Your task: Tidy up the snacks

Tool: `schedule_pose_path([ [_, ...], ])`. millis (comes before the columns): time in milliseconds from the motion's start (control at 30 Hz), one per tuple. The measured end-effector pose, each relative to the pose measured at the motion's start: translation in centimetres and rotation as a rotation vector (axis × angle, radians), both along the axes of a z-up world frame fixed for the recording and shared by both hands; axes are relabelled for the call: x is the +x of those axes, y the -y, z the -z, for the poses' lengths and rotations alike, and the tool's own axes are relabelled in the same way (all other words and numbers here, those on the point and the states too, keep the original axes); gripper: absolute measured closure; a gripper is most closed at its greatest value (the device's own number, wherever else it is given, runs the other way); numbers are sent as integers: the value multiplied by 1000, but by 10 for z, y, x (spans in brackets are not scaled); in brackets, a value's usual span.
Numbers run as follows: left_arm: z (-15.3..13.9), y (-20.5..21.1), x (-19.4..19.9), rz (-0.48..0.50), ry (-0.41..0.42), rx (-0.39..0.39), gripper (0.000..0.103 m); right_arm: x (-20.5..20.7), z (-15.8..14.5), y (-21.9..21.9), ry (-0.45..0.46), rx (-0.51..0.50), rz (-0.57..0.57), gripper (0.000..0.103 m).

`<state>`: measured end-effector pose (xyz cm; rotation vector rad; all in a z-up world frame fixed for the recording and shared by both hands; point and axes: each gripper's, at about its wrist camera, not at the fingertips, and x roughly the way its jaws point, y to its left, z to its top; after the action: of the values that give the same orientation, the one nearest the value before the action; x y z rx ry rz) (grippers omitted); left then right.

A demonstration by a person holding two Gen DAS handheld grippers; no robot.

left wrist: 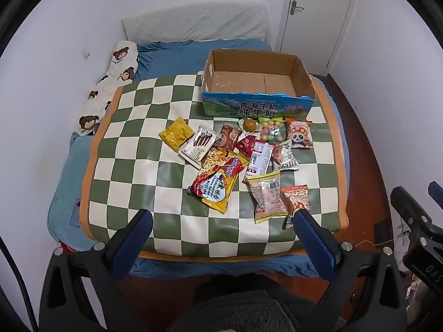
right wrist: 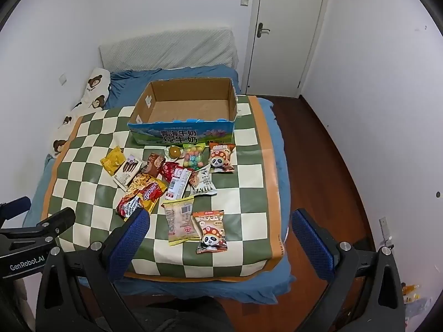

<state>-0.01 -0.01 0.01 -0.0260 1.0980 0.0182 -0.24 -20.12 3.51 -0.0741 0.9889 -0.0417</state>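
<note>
Both tongs hang above the near edge of the bed, tilted steeply down, and both stand wide apart with nothing between the pads. The left tongs (left wrist: 223,218) frame the near part of the green-and-white checkered mat (left wrist: 133,138); the right tongs (right wrist: 220,221) sit just to their right, with one blue pad out past the mat's orange border.

Ahead of the left tongs the snacks lie in a loose scatter on the mat. Nearest, just off the right pad, is an orange panda seed packet (left wrist: 296,197), touching a pale clear-wrapped pastry pack (left wrist: 267,195) on its left. Further ahead and to the left lies the red-and-yellow instant noodle packet (left wrist: 218,178), and beyond it the white chocolate-stick box (left wrist: 198,146) and a yellow foil packet (left wrist: 175,134), overlapping at their edges. In the middle of the heap are a brown wrapper (left wrist: 229,135), red sachets (left wrist: 247,144) and a white packet with bold black lettering (left wrist: 288,157).

At the far end, well ahead of both tongs, stands the open cardboard milk carton box (left wrist: 257,102), blue-printed on its front and with nothing inside. Just in front of it sit a wrapped braised egg (left wrist: 248,124), a bag of coloured candy balls (left wrist: 271,132) and a second panda packet (left wrist: 300,132).

From the right wrist view, the near panda packet (right wrist: 211,231) lies between the pads of the right tongs, not touched.
</note>
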Motion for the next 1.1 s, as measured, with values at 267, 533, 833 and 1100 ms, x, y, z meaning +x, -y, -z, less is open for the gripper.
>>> schedule_pose_path([
  [267,0,1,0,3,-10,1,0,-2,-2,5,-11,3,2,0],
  [533,0,4,0,-5,-6,-3,0,-6,-1,4,7,0,9,0],
  [833,-4,1,-1,0,-2,-6,0,-5,-6,5,7,-15,4,0],
  [1100,-4,1,-1,-1,1,-9,0,-1,-8,6,11,-9,-6,0],
])
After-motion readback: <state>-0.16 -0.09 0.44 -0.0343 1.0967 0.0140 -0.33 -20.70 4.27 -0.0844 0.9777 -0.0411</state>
